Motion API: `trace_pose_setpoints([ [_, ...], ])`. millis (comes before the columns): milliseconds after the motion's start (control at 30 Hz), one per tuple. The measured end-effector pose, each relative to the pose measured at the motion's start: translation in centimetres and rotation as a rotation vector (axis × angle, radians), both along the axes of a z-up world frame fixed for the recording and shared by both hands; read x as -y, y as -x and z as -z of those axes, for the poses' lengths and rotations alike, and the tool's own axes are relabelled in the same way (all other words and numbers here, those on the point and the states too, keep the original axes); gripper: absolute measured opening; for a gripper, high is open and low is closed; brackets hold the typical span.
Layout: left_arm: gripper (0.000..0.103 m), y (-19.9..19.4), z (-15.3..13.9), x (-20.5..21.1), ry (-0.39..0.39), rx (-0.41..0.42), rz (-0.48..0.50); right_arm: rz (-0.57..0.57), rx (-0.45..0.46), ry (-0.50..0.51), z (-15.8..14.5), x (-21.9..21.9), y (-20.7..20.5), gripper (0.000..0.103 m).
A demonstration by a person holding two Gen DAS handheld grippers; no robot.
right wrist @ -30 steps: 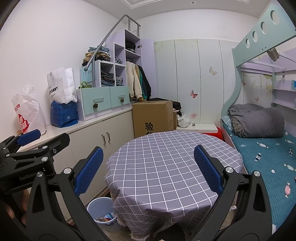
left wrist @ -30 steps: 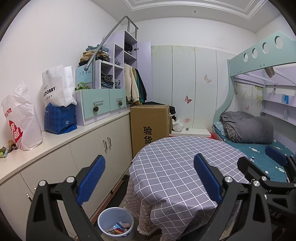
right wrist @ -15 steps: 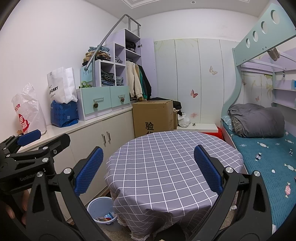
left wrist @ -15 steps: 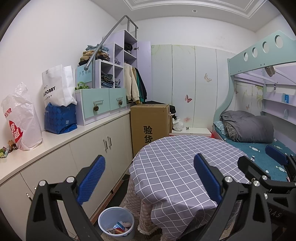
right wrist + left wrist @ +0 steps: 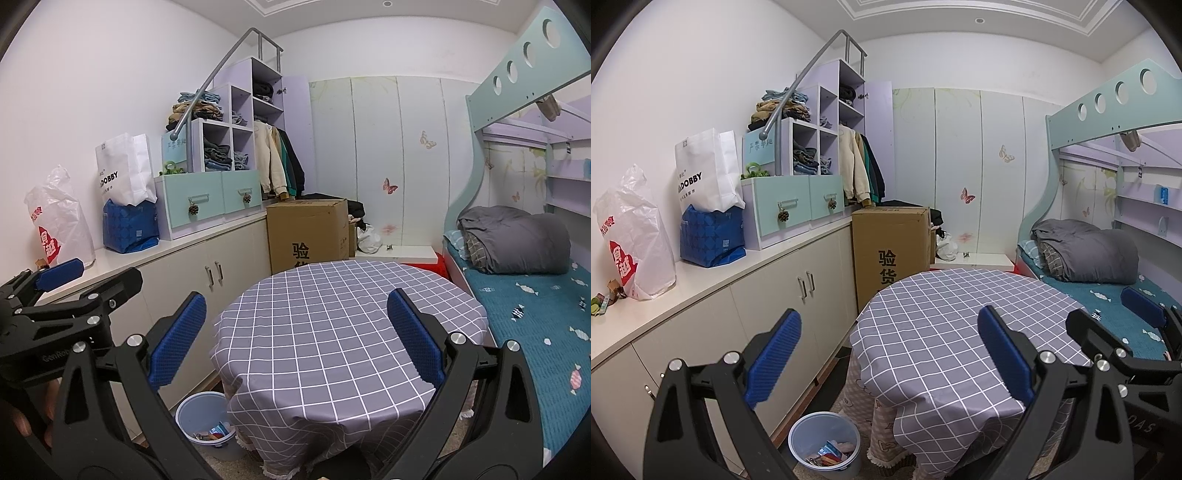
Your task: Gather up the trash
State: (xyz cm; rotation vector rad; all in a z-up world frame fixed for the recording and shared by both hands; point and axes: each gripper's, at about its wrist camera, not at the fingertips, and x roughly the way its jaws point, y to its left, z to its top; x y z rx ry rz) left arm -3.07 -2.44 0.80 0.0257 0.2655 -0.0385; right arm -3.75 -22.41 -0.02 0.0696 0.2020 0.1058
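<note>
A pale blue trash bin (image 5: pixel 824 443) with wrappers inside stands on the floor between the cabinets and the round table; it also shows in the right wrist view (image 5: pixel 205 421). My left gripper (image 5: pixel 888 358) is open and empty, held above the table's near left side. My right gripper (image 5: pixel 295 339) is open and empty over the table's checked cloth (image 5: pixel 343 325). A few small wrappers (image 5: pixel 604 299) lie on the counter at far left. The left gripper also shows at the left of the right wrist view (image 5: pixel 59 288).
White cabinets with a counter (image 5: pixel 738 266) run along the left wall, carrying bags (image 5: pixel 631 236) and drawer units. A cardboard box (image 5: pixel 890 247) stands behind the table. A bunk bed (image 5: pixel 524 295) with a grey duvet is on the right.
</note>
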Motion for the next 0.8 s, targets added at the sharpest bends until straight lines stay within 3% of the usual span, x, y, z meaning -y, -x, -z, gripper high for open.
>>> trace_pose_setpoints([
  [800,0.094,-0.03,0.29,-0.55,-0.002,-0.006,0.004,-0.008,-0.011,-0.001,0.54,0.18,0.02,0.096],
])
